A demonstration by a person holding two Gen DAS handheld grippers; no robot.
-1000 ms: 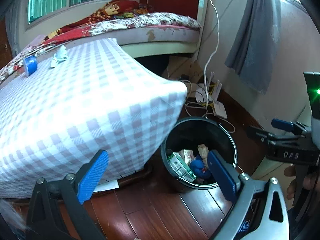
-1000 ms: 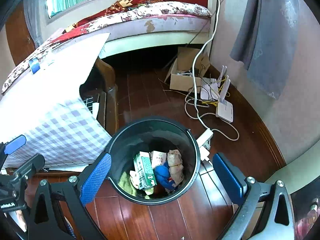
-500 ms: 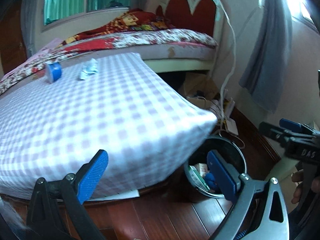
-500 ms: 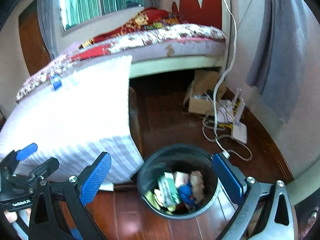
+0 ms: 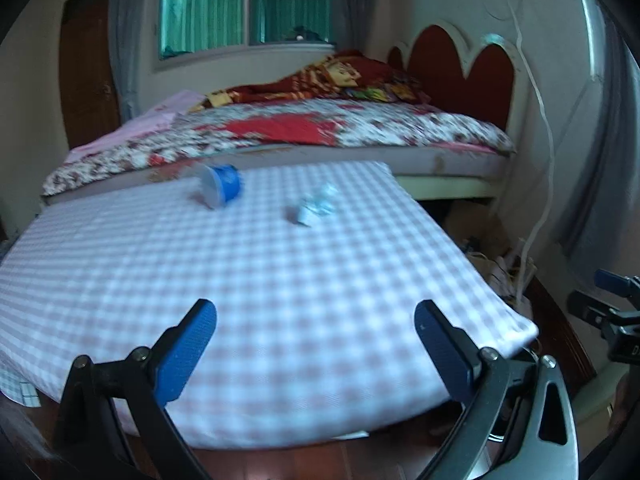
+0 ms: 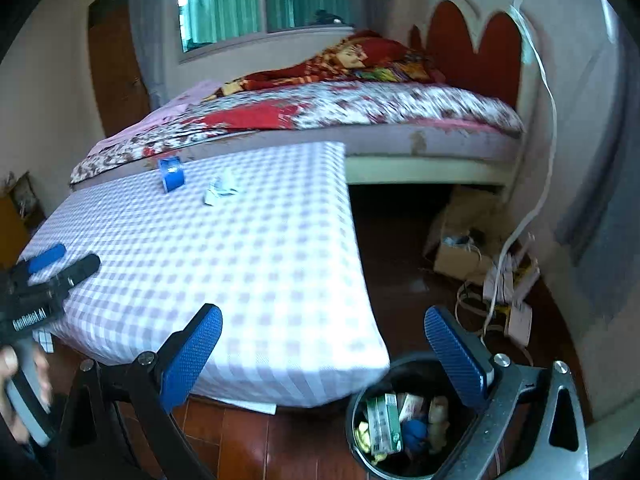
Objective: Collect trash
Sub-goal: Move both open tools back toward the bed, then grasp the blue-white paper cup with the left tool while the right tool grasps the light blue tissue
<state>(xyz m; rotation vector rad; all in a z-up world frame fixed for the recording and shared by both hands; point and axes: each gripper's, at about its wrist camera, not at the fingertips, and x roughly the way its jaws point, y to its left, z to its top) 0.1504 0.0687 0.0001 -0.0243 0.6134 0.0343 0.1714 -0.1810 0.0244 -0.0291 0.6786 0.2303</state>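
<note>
A blue cup [image 5: 222, 189] lies on its side at the far part of the checked tablecloth [image 5: 256, 280]. A crumpled white and blue wrapper [image 5: 316, 210] lies to its right. Both also show in the right wrist view, the cup [image 6: 171, 174] and the wrapper [image 6: 220, 192]. My left gripper [image 5: 316, 344] is open and empty over the table's near edge. My right gripper [image 6: 324, 356] is open and empty above the black trash bin [image 6: 360, 432], which holds a green carton [image 6: 384, 424] and other trash.
A bed [image 5: 320, 132] with a red headboard stands behind the table. A cardboard box [image 6: 460, 256], white cables and routers [image 6: 508, 284] lie on the wooden floor at the right. A grey curtain [image 6: 600, 200] hangs on the right wall.
Both grippers have risen and tilted up from the bin toward the tabletop. The bin has left the left wrist view and dropped low in the right wrist view.
</note>
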